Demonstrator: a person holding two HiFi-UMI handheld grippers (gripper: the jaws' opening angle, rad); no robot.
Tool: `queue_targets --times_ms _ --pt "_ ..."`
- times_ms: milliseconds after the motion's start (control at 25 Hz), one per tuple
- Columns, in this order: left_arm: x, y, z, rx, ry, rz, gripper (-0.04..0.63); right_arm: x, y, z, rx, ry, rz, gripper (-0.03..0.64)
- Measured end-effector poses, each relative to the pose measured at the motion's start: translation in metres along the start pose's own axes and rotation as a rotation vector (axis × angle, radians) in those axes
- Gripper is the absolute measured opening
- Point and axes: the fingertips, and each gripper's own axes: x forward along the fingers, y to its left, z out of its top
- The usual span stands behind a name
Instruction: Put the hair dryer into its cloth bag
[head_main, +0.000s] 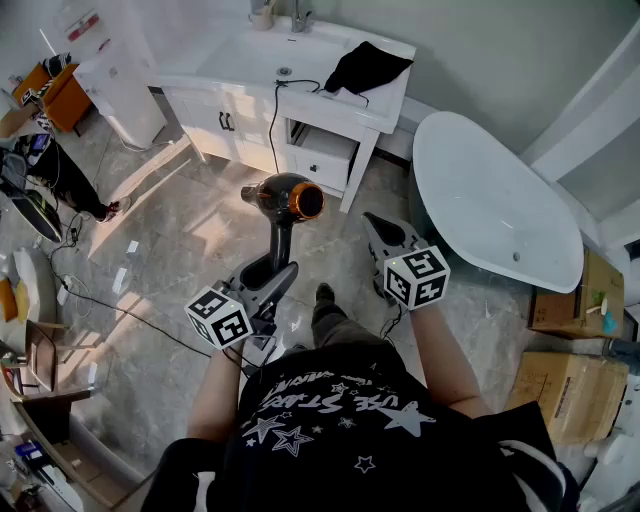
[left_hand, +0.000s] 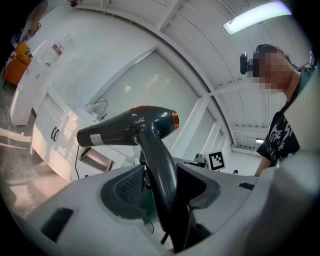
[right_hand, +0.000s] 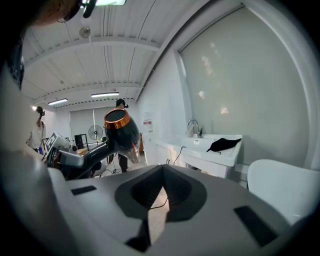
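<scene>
The dryer (head_main: 288, 202) stands upright in the air over the floor, nozzle end turned toward the vanity (head_main: 240, 62). The left gripper (head_main: 272, 275) is clamped on the lower part of its handle. That is the first worry: the heavy head sits well above the pads, so any quick swing could make it pivot in the grip or slip out, and it is hard tile underneath.

The right gripper (head_main: 378, 228) hangs just beside it, jaws pressed together with nothing in them.

The bag (head_main: 365, 68) lies well apart from both, a limp black heap at the vanity's right end, close to the edge. I can't make out where its mouth is. If the right gripper pinches both layers at once, the mouth will stay shut and the dryer will only shove the cloth along, maybe off the edge.

A cord (head_main: 272, 130) runs down the vanity front (whether it is the dryer's own I can't tell). If it is, it could pull taut or snag on the way over. The tub (head_main: 490, 200) stands off to the right.
</scene>
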Motion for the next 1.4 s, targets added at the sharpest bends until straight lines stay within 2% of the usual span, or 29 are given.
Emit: queue_targets --times_ms 440,720,920,1160,1400 --pt "-0.014 -0.027 -0.008 -0.003 -0.022 -0.032 0.207 -0.017 0.014 -0.01 0.019 -0.001 0.009 0.006" --pt "-0.023 -0.025 -0.011 -0.004 -0.024 -0.033 0.207 -0.014 0.019 -0.018 0.022 0.014 -0.006 0.005" --pt "-0.028 -0.006 -0.008 -0.019 0.002 -0.016 0.207 -0.011 0.018 -0.02 0.045 0.013 -0.039 0.006" --pt "-0.011 0.024 0.008 -0.016 0.034 -0.015 0.207 0.018 -0.017 -0.014 0.078 0.009 -0.078 0.006" --pt "0.034 0.065 0.032 0.032 0.08 -0.039 0.207 0.079 -0.075 0.006 0.129 -0.021 -0.121 0.006"
